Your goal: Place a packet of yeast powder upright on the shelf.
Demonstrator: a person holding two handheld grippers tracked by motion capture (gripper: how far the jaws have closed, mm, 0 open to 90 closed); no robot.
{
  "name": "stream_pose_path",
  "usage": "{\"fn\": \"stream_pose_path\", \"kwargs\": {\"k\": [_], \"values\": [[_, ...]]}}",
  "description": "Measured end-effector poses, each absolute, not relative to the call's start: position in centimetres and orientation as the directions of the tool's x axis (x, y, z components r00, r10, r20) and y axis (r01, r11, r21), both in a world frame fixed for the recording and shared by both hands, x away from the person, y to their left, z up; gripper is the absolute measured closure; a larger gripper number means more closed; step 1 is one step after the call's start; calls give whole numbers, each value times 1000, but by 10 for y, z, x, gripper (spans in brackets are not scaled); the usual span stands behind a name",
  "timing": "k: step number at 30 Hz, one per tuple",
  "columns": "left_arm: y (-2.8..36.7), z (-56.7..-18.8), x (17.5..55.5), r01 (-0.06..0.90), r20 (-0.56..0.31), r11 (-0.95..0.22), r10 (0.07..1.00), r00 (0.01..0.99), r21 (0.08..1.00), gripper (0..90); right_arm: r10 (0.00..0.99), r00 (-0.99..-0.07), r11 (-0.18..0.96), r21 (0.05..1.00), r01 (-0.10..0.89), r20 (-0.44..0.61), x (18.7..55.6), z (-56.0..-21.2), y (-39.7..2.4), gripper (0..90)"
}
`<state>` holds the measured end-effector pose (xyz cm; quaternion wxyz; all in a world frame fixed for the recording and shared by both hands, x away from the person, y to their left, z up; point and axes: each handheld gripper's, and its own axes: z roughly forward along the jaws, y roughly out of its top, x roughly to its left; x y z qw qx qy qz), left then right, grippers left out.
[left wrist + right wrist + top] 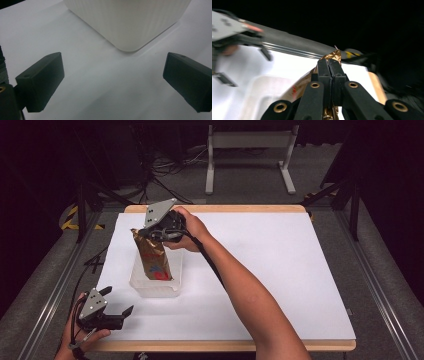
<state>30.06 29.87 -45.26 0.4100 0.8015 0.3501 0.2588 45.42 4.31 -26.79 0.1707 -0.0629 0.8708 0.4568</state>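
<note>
A gold foil bag [152,256] with red and blue print stands upright, its lower end inside a white plastic tub [141,286] on the white table sheet. My right gripper [151,233] is shut on the bag's crimped top edge [333,55], with the jaws pressed together over the foil. My left gripper [125,312] rests near the table's front left corner, open and holding nothing. In the left gripper view its two fingers [40,82] stand wide apart, with the tub's ribbed corner [130,25] a short way ahead.
The white sheet [260,265] covers most of the wooden table. A white metal frame [250,150] and cables lie on the floor beyond the far edge. Aluminium rails [55,285] run along both sides of the table.
</note>
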Motion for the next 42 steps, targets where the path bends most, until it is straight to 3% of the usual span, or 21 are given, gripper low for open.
{"fn": "stream_pose_path", "kwargs": {"k": [9,13,14,23,30,42], "values": [[297,-452,301,347,134,-429,768,627,834,44,-18,-942,571,769,-286,-336,439,-278,47,888],[296,-452,301,345,138,-431,767,627,834,44,-66,-940,649,702,-295,-334,434,-297,52,886],[297,-452,301,346,133,-428,768,627,835,44,-36,-954,593,762,-260,-298,431,-307,46,885],[296,-452,302,347,139,-434,767,626,832,44,-1,-956,588,773,-238,-294,432,-308,27,865],[296,-452,303,348,137,-431,769,625,832,44,69,-950,578,788,-210,-304,431,-306,22,733],[297,-451,301,342,140,-425,774,617,838,44,152,-942,572,804,-162,-298,426,-297,3,649]]}}
